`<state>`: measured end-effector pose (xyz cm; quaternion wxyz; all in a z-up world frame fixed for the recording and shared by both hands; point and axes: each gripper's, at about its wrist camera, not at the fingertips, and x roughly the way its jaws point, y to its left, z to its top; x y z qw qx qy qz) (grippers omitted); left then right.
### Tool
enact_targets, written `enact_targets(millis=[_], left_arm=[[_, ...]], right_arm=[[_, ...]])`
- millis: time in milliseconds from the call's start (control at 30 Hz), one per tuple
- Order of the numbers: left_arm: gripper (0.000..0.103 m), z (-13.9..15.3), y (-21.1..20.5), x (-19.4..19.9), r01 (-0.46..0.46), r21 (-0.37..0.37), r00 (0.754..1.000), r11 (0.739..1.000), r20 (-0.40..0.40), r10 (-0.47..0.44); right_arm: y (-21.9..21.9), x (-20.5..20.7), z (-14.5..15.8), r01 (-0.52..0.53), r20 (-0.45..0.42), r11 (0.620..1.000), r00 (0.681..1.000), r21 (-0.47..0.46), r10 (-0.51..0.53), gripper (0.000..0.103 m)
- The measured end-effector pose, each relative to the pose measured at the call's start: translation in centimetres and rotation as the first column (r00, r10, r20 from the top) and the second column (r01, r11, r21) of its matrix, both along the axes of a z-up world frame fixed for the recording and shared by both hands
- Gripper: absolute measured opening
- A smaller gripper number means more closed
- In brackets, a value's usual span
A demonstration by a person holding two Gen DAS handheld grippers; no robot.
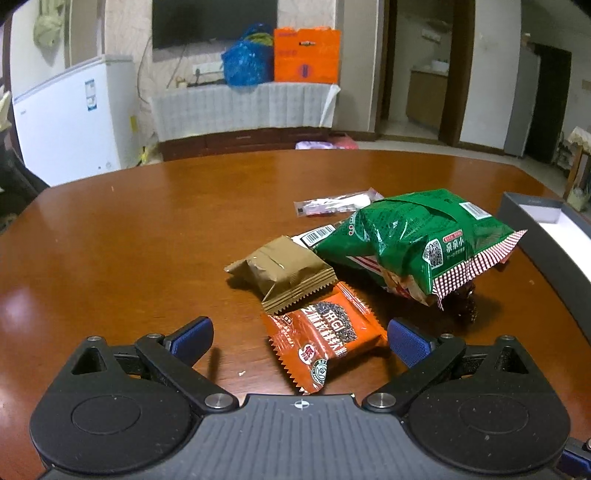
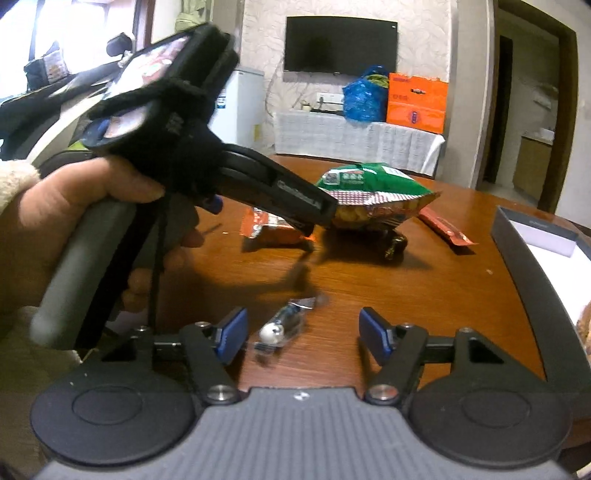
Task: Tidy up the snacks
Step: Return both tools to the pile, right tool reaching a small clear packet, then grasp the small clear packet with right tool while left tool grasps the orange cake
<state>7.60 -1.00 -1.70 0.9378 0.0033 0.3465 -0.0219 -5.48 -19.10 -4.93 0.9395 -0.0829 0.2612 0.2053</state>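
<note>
On the brown wooden table [image 1: 147, 229], the left gripper [image 1: 299, 339] stands wide open around the orange foil snack packet [image 1: 325, 332], not pressing it, while the half-open right gripper [image 2: 303, 332] holds nothing, a small clear-wrapped candy [image 2: 279, 330] between its blue pads [image 2: 232, 332] near the table's near edge.

Living room beyond the bench, as I see it from both wrist views.

My bench [image 1: 147, 221] is glossy reddish-brown wood with rounded corners. At the upper centre of the frame a dark television [image 2: 340, 44] hangs on a pale patterned wall. Below it a low cabinet draped in white cloth [image 1: 243, 107] carries a blue bag [image 1: 246, 62] and an orange box [image 1: 306, 55]. A white chest freezer [image 1: 70, 118] stands at left; a doorway [image 1: 417, 74] opens at upper right. A bright window [image 2: 81, 26] glows at upper left.
</note>
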Motion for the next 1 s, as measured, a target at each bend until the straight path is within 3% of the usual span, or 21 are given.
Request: enact_targets(millis=[533,800,1000], left_arm=[[0.075,-0.4,-0.8,-0.1,0.031,-0.001,0.999,1.0,-0.021,-0.031],[0.053,-0.2,-1.0,0.0,0.05,-0.009,0.999,0.999,-0.005,-0.05],[0.048,-0.3,-1.4,0.1,0.057,-0.002,0.998,0.998,0.001,-0.057]], right_arm=[[0.2,0.1,0.1,-0.018,-0.018,1.0,1.0,-0.007,0.017,0.049],[0.2,0.0,0.0,-0.022,-0.023,1.0,0.999,-0.009,0.021,0.044],[0.2,0.1,0.0,-0.03,-0.023,1.0,0.999,-0.008,0.029,0.039]])
